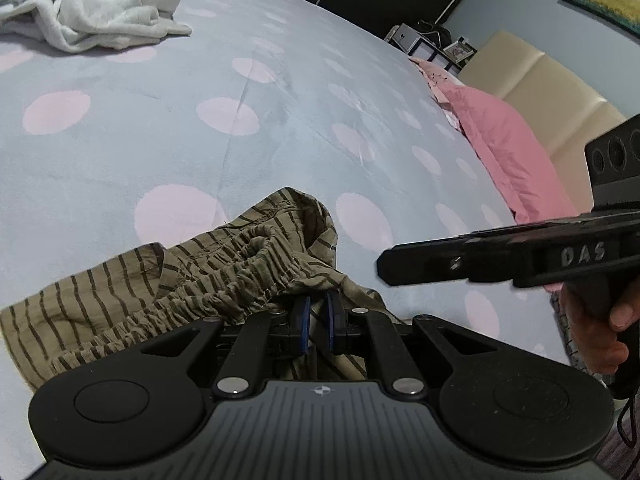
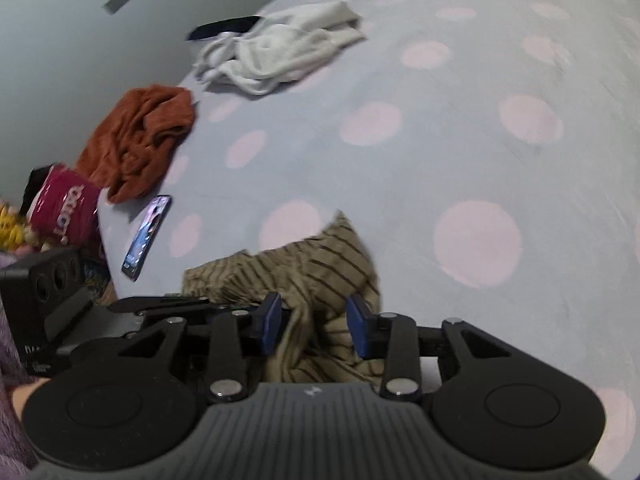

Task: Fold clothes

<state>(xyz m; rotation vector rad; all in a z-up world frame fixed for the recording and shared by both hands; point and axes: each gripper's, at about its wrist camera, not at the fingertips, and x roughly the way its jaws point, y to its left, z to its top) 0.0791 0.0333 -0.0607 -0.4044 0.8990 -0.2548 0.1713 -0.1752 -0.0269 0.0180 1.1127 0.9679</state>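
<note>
Left wrist view, garment: we see the striped shorts [image 1: 224, 276] crumpled on the bed [image 1: 280, 128] just ahead of us, olive-tan with thin dark stripes and a gathered elastic waistband.
Left wrist view, grip: our left gripper [image 1: 317, 322] is nearly closed, its blue pads pinching a thin fold of the shorts at the waistband.
Left wrist view, other tool: our right hand [image 1: 608, 332] holds its black tool in from the right, above the cloth.
Left wrist view, surroundings: a rumpled white towel [image 1: 92, 16] lies far off, well apart; a pink pillow [image 1: 508, 152] sits at the bed's edge.
Right wrist view, grip: our right gripper [image 2: 314, 322] stands partly open with cloth between the pads but not pressed; it holds nothing.
Right wrist view, surroundings: a rust-orange garment [image 2: 140, 140] and a phone [image 2: 147, 236] lie near the bed's edge.
Step in hand: we judge we are regrasping to spread the shorts flat.
Doing it well: we should keep the left pinch firm, take the opposite waistband corner with the right, and pull until the elastic lies straight.
Materials: the shorts look thin, soft and wrinkly; the bed cover looks plush, pale blue with pink dots.
</note>
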